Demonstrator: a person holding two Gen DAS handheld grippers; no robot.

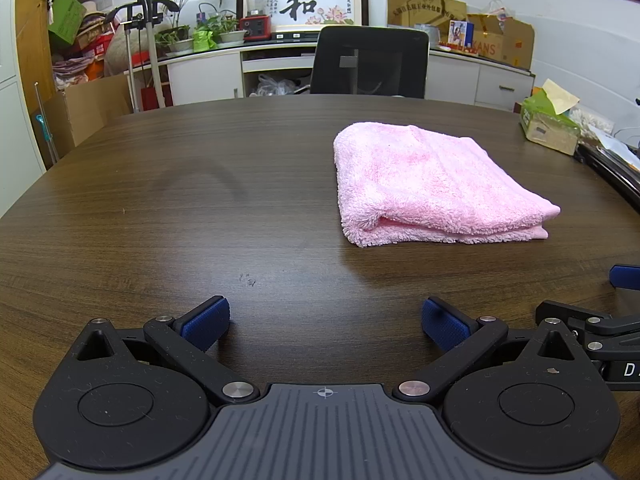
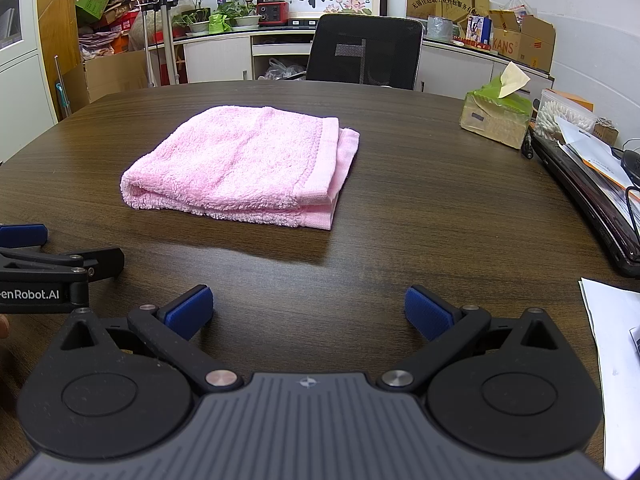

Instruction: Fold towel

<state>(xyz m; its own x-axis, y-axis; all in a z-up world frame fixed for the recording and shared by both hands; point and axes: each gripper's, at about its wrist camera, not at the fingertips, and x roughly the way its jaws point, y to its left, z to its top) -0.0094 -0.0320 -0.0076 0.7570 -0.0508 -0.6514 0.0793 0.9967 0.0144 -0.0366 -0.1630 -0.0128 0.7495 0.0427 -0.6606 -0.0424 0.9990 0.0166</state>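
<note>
Both wrist cameras sit low over the dark wood-grain table (image 1: 200, 200), side by side, facing the black mesh office chair (image 2: 364, 52); both views share the folded pink terry towel (image 1: 432, 184).

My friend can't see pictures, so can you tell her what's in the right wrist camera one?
A pink towel, already folded into a thick rectangle, lies on a dark wooden table. The right gripper sits in front of it with open, empty jaws, and part of the left gripper shows at the left edge. Behind are a black office chair and a tissue box.
</note>
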